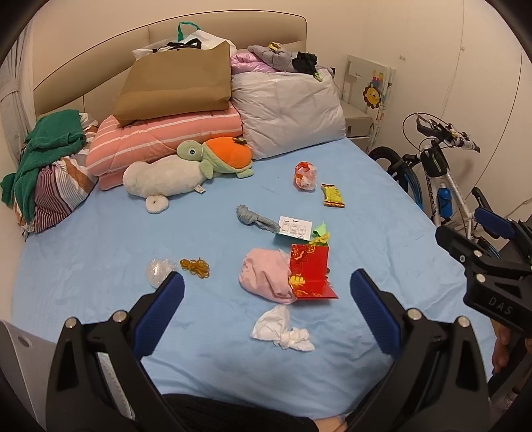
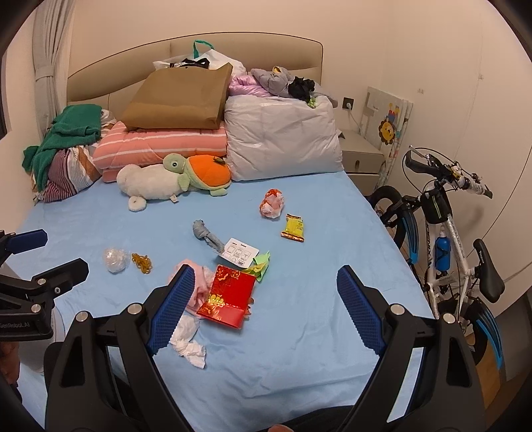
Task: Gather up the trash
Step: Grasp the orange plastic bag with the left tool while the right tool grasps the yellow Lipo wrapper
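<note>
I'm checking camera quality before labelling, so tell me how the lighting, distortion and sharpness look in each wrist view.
Left wrist view: even, warm indoor light, soft shadows, strong fisheye bending of the headboard, dark vignette corners; the crumpled tissue is sharp. Right wrist view: same bowing, the bicycle leans at the edge, no glare; the red envelope is crisp.
</note>
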A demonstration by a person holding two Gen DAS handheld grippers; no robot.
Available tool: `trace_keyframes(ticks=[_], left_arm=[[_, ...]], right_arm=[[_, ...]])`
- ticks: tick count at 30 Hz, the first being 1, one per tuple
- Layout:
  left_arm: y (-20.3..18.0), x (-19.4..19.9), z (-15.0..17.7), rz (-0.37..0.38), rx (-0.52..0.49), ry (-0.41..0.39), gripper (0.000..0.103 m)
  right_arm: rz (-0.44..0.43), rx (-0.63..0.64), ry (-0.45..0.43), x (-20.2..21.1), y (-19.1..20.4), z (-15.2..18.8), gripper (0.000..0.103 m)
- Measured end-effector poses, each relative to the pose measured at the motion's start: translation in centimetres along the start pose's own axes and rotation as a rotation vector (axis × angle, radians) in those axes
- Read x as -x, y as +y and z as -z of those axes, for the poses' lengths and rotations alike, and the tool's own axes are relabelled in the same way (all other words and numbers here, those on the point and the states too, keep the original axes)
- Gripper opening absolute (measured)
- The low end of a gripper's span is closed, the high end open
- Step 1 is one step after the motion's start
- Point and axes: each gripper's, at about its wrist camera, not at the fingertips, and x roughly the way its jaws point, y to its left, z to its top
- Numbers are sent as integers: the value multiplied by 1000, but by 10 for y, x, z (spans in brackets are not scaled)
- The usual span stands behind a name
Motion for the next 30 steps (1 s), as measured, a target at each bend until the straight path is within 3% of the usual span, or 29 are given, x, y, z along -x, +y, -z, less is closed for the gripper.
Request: trace_keyframes(ticks=[7, 22, 30], left_arm=[[-5, -94, -44, 47, -15, 31, 99], [-54, -347, -123, 103, -185, 33, 99], [-69, -428, -142, 100, -241, 51, 99]], right_arm=[[47, -27, 37, -89, -33, -22, 84], [67, -89, 188, -348, -83, -30, 84], [51, -139, 244, -426, -88, -17, 84]])
